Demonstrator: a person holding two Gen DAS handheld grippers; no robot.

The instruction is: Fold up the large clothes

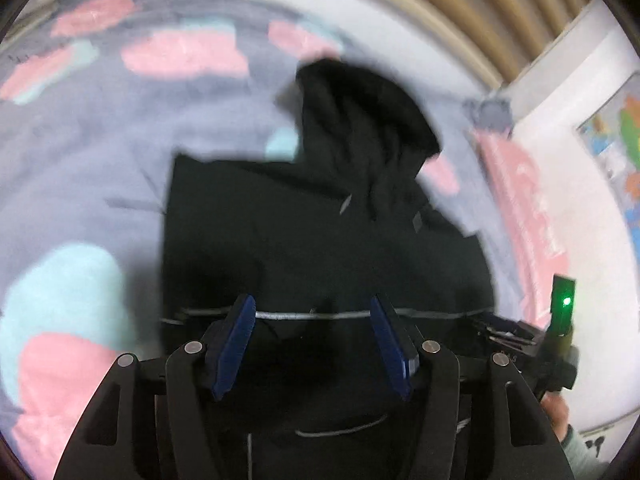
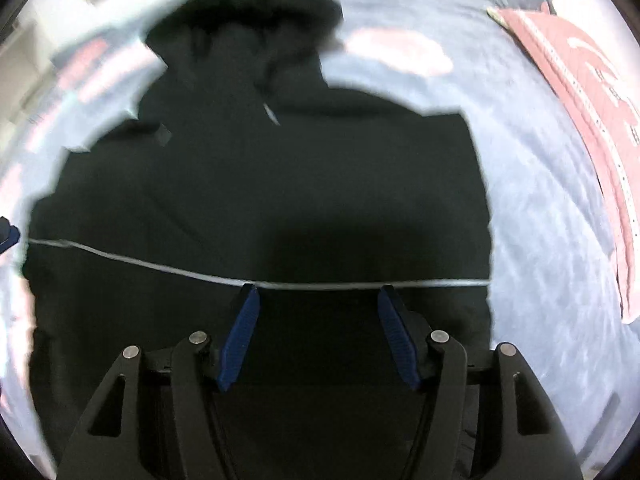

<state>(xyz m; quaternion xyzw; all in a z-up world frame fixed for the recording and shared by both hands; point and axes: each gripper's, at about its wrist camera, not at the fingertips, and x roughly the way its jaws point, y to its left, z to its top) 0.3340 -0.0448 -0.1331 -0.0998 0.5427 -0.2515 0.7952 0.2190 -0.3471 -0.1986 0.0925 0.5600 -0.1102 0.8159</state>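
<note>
- While the large black hooded garment point(image 2: 256, 184) lies spread on the bed, over a grey-blue blanket with pink and mint patches point(image 1: 80, 152), both tools are held above its near part, just short of a thin pale line point(image 2: 160, 266) that crosses the cloth from side to side.
- The left tool point(image 1: 312, 344) is seen with its blue pads wide apart and nothing between them; the right tool point(image 2: 318, 336) is likewise wide open and empty.
- The hood point(image 1: 360, 120) is seen bunched at the far end, ahead of both tools.
- The step in hand is judged to be the approach to a grip on the near part of the garment, no cloth being held yet.
- For the next move, both tools would probably have to be lowered onto the cloth and closed on it at matching places, so that it can be lifted and carried forward evenly.
- Whether the pale line is a hem, a cord or a fold edge cannot be told, owing to blur.
- The sleeves cannot be made out, and the nearest part of the garment is hidden beneath the tool bodies.
- A pink fabric item point(image 2: 580, 100) is seen far to the right.
</note>
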